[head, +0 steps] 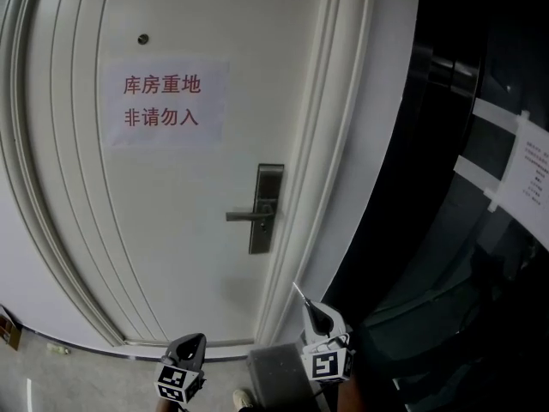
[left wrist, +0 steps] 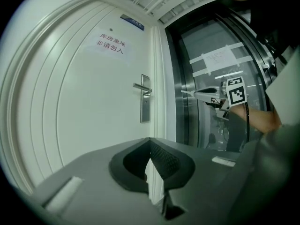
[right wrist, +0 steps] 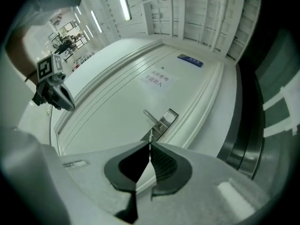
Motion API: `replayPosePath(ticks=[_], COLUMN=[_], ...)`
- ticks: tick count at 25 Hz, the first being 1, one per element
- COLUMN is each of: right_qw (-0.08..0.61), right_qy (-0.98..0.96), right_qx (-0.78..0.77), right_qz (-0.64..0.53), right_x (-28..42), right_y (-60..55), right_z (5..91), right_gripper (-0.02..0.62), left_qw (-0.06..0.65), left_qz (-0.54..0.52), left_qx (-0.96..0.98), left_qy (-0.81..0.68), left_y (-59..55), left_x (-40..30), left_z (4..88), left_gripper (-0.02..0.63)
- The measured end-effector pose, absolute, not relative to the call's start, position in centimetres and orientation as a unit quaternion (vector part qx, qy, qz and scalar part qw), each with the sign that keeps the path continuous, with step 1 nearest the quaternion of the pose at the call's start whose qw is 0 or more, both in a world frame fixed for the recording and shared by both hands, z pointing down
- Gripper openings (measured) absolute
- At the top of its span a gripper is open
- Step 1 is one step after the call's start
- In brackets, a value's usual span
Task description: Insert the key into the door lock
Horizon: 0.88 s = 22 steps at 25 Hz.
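I see white door [head: 171, 230], lock plate [head: 269, 183] near its right edge. Left gripper [left wrist: 150, 140] below-left of lock plate, jaws clenched, empty. Right gripper [right wrist: 150, 145] below lock plate, well apart, jaws grasping key [right wrist: 150, 136]; key points toward lock plate.

**Item 1.** White paper notice [head: 165, 101] fixed to the door [head: 197, 264], above and left of the lever handle [head: 249, 216]. It carries two lines of red Chinese characters, legible in the head view: 库房重地 on the upper line and 非请勿入 on the lower. The notice also shows in both gripper views, where the characters are too small to confirm.

**Item 2.** Blue plate [left wrist: 132, 22] above the door. It has pale lettering that is not legible.

**Item 3.** White sheets [head: 530, 177] taped to the dark panel [head: 446, 230] right of the door. They carry printed lines too small to read.
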State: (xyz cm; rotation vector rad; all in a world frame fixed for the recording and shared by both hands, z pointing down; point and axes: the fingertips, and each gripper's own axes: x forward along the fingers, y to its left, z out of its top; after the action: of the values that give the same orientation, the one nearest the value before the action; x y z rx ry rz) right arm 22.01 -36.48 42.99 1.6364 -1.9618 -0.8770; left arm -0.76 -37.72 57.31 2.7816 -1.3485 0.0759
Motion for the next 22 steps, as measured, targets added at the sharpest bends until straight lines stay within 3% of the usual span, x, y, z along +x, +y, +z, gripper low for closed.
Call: replayPosePath(ticks=[22], right_qw=[0.363], right_qy=[-0.646], right_qx=[0.51], right_qz=[-0.438], right_x=[19.9], right_y=[-51.8], right_z=[42.6], right_gripper=[0.011], left_qw=[0.031], left_qz=[0.026], left_qx=[0.868], left_qy=[-0.495], left_y=[-44.7], left_x=[-2.9], left_z=[57.0], left_gripper=[0.002])
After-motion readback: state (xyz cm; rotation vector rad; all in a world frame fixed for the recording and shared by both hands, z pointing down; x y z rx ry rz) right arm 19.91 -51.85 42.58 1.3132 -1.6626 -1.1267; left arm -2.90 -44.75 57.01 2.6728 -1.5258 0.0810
